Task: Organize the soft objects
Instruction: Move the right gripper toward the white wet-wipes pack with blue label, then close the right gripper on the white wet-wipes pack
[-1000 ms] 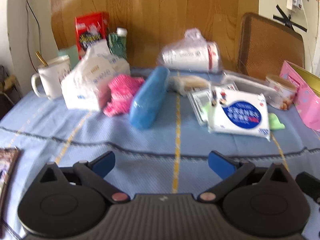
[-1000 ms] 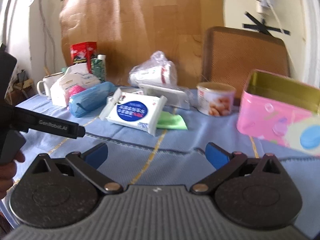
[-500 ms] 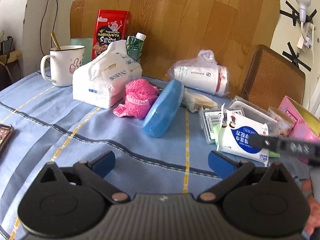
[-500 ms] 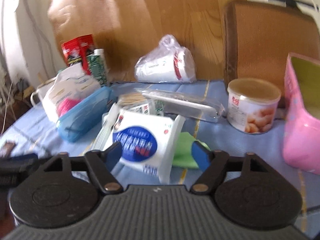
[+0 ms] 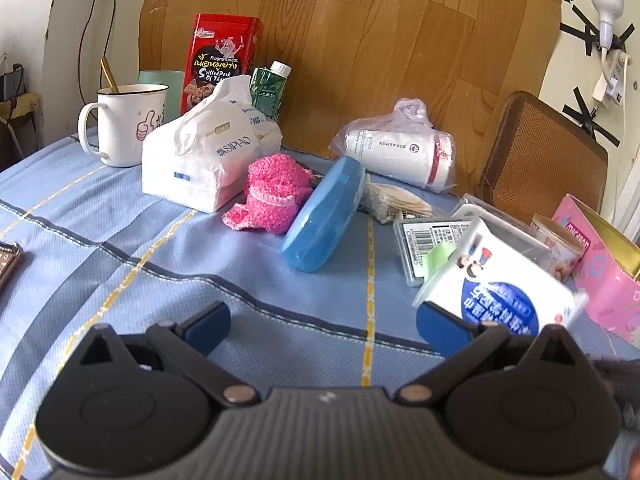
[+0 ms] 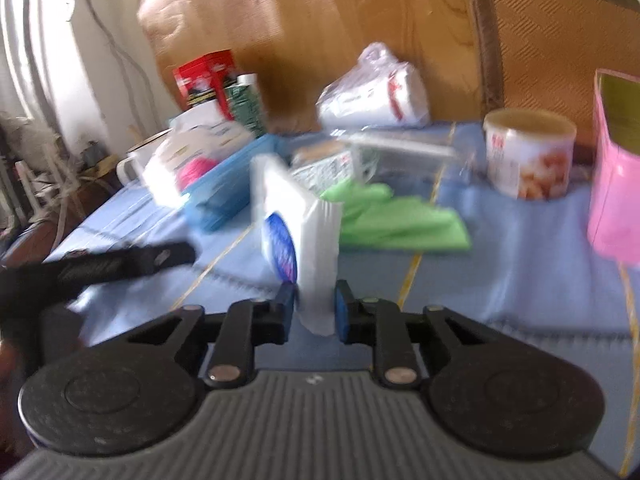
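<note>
We hold the right gripper [image 6: 314, 306] closed on the white wet-wipe pack [image 6: 298, 236]. Its jaws have just been closing, and the blue pads now press both faces of the pack's lower edge. The pack stands on edge, lifted clear of the blue tablecloth [image 6: 500, 248].

We use the pack as the landmark. Just behind it lies the green cloth [image 6: 396, 220]. Farther behind and to its right stands the round snack tub [image 6: 528, 152], and the pink tin [image 6: 616, 200] sits at the far right. To its left lies the blue case [image 6: 228, 196].

We keep the left gripper [image 5: 322, 326] open over bare tablecloth, with nothing between its fingers [image 5: 208, 326]. In the left wrist view, the pack [image 5: 500, 292] appears tilted just beside the right-hand finger. To its left, beyond the blue case [image 5: 324, 216], lie the pink knitted item [image 5: 272, 194] and the tissue pack [image 5: 204, 156].
</note>
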The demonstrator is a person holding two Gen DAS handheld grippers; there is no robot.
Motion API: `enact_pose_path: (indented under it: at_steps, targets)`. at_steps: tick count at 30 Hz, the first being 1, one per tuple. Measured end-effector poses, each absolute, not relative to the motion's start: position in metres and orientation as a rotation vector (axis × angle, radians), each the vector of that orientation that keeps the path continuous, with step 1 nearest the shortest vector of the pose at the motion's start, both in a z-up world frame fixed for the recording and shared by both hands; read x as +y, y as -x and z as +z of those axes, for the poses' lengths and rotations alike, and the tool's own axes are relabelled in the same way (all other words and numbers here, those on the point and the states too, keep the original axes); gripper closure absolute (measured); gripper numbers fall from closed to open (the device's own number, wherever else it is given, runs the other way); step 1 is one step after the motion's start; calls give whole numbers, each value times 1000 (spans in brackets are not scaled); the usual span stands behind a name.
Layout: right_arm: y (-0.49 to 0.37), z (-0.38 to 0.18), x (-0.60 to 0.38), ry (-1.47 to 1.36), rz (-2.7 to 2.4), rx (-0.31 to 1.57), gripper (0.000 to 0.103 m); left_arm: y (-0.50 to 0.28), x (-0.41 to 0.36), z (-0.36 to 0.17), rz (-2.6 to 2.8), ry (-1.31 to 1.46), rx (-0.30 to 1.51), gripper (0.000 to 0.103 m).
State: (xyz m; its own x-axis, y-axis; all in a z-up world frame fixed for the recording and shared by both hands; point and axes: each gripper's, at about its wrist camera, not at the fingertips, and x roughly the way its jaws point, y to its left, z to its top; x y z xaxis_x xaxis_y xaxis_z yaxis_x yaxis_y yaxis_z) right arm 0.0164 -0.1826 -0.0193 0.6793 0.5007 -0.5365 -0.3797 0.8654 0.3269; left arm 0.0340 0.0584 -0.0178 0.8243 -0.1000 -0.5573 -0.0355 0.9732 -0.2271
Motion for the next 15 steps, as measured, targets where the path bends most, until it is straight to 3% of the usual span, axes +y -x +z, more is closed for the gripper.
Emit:
enact_pose_path:
  at_steps: [8, 11, 15]
  targets:
    - [20, -23, -177, -106, 559, 638, 75, -32, 62, -18, -39, 272, 596, 0]
    - [18, -22, -183, -115, 536, 627, 66, -32, 62, -18, -39, 276, 597, 0]
    - [19, -21, -189, -104, 493, 601, 64, -32, 63, -19, -41, 280, 602, 0]
